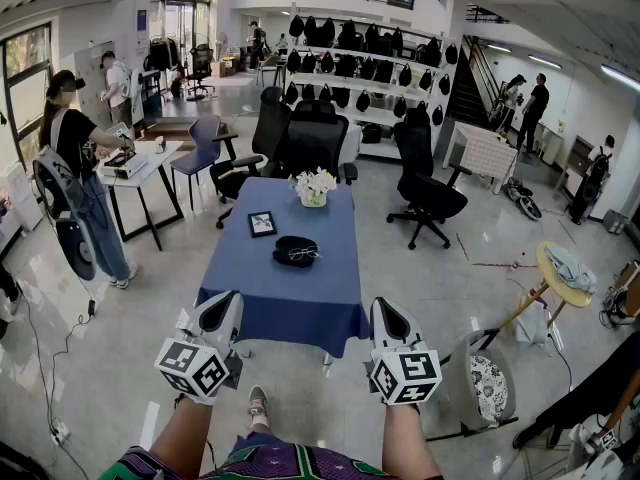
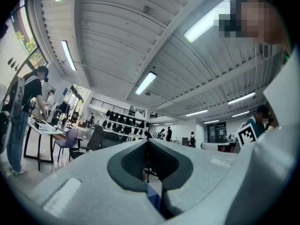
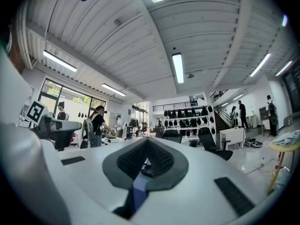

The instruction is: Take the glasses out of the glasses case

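Left gripper & right gripper are held level, jaws closed, nothing gripped. Black oval glasses case w/ thin-framed glasses is seen on blue-clothed table, well ahead. Approach step is judged in hand; next, the table must be reached & jaws opened.

Matt blue cloth table cover, glossy smooth floor, black glasses case, possibly matt fabric.

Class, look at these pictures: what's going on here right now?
A person stands short of a blue table, a gripper in each hand. The left gripper and right gripper are both shut, empty, and pointed toward the table. The black glasses case lies there untouched, glasses showing on it, near a picture frame and flowers.
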{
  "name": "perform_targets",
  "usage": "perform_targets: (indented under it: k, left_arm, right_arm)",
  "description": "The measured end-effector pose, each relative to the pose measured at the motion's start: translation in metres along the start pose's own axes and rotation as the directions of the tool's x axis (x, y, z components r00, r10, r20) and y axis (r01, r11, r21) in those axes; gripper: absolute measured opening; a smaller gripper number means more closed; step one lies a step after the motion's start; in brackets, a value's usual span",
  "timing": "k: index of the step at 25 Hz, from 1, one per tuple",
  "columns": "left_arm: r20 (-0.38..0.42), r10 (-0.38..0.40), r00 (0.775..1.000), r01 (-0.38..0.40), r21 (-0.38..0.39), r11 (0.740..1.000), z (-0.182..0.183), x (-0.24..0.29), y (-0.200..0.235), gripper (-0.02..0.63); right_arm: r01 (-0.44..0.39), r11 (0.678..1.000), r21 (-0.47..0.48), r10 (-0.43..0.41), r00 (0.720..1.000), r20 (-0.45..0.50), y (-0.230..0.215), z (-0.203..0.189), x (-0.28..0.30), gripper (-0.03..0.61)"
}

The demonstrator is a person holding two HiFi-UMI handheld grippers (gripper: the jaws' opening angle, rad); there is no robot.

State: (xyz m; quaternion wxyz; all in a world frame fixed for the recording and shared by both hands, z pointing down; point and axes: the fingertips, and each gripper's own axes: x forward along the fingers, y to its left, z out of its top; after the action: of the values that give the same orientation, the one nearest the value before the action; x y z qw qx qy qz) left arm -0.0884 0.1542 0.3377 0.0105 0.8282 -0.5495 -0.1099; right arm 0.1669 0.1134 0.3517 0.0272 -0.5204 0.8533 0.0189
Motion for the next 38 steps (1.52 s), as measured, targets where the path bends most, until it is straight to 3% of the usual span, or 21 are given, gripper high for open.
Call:
perform_targets:
  k: [10, 16, 38]
  left_arm:
    - [-0.002, -0.012, 1.000, 0.012, -0.009, 1.000, -0.003, 0.002, -0.004, 0.017]
    - [-0.002, -0.015, 1.000, 0.015, -0.003, 1.000, -0.003, 0.002, -0.007, 0.017]
    - [-0.022, 0.023, 0.999, -0.023, 0.005, 1.000, -0.012, 0.017, 0.007, 0.017]
  right_arm:
    - [0.006, 1.000, -0.005, -0.006, 1.000, -0.001, -0.001, -0.002, -0.005, 0.000]
    - [0.009, 1.000, -0.010, -0.009, 0.999, 0.047, -0.002, 0.005, -0.009, 0.002]
    - [-0.058, 0.998, 0.020, 0.058, 0.998, -0.007, -0.004, -0.011, 0.019, 0.002]
